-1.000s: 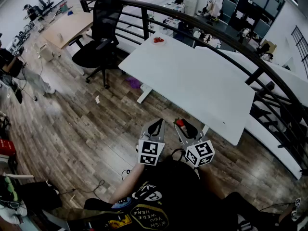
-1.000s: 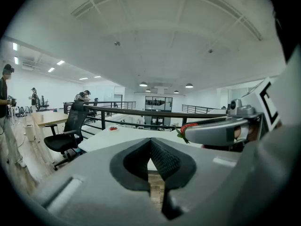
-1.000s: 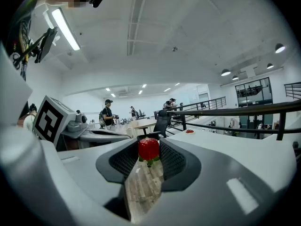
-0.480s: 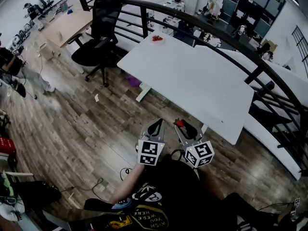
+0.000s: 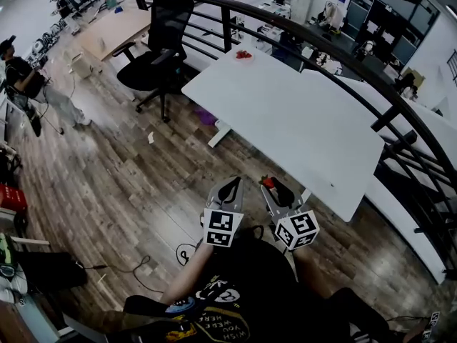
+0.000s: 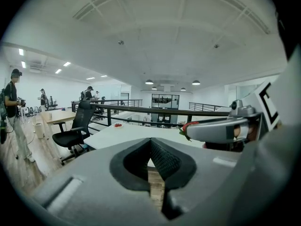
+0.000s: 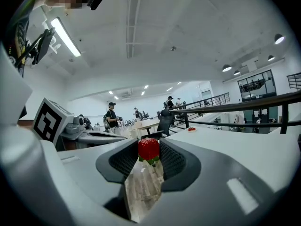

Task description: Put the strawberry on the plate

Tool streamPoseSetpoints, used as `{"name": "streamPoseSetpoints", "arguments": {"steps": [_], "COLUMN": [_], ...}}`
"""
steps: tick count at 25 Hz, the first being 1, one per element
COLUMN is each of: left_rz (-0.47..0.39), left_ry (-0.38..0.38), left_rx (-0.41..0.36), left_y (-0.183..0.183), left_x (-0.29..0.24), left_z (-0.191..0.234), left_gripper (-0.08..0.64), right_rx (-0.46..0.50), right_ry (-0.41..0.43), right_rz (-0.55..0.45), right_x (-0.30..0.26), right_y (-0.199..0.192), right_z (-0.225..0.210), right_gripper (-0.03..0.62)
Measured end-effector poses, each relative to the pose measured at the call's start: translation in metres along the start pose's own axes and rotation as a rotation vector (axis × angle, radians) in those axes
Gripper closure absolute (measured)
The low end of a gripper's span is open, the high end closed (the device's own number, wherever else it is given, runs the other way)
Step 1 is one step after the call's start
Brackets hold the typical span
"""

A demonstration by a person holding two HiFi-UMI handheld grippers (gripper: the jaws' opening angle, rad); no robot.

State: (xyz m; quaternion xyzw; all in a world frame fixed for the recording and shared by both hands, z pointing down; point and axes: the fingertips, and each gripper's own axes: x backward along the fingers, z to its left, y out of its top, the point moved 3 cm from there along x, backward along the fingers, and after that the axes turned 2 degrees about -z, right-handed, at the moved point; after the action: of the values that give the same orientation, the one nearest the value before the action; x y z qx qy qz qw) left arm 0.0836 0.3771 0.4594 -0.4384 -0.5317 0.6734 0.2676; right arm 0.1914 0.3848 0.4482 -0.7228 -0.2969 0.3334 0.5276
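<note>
A red strawberry (image 7: 148,149) with green leaves sits pinched between the pads of my right gripper (image 7: 149,155), which is shut on it. In the head view that strawberry (image 5: 267,183) shows at the tip of the right gripper (image 5: 274,186), just short of the near corner of the white table (image 5: 300,123). My left gripper (image 5: 230,189) is beside it, shut and with nothing in it; its jaws (image 6: 150,142) meet at the tips. The small plate (image 5: 244,54), with red fruit on it, stands at the table's far corner, well away from both grippers.
A black office chair (image 5: 158,52) stands left of the table. A dark curved railing (image 5: 335,45) runs behind the table. A person (image 5: 21,81) stands at the far left on the wood floor. A cable (image 5: 143,270) lies on the floor near my feet.
The head view has shifted a little, so the table and chair sit slightly further right in the frame. Both grippers keep the same pose, the strawberry still in the right one.
</note>
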Motion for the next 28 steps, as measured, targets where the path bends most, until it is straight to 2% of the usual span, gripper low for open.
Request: {"name": "streamPoseSetpoints", "arguments": {"steps": [4, 8, 12, 20, 28], "left_rz": [0.015, 0.034, 0.020, -0.021, -0.012], "left_ry": [0.011, -0.010, -0.022, -0.002, -0.072], "left_rx": [0.008, 0.012, 0.011, 0.019, 0.032], "left_y": [-0.005, -0.010, 0.001, 0.022, 0.022], "left_x": [-0.007, -0.028, -0.035, -0.053, -0.074], "left_z": [0.002, 0.022, 0.028, 0.103, 0.141], "left_gripper": [0.555, 0.555, 0.555, 0.555, 0.555], "right_rx": [-0.018, -0.037, -0.044, 0.010, 0.034], "right_ry": [0.008, -0.012, -0.031, -0.003, -0.054], "right_rz": [0.016, 0.037, 0.049, 0.028, 0.038], "right_x": [-0.003, -0.026, -0.033, -0.116, -0.155], "right_y": [-0.007, -0.013, -0.007, 0.021, 0.026], "right_z": [-0.008, -0.018, -0.026, -0.017, -0.007], "right_gripper": [0.451, 0.451, 0.451, 0.451, 0.451]}}
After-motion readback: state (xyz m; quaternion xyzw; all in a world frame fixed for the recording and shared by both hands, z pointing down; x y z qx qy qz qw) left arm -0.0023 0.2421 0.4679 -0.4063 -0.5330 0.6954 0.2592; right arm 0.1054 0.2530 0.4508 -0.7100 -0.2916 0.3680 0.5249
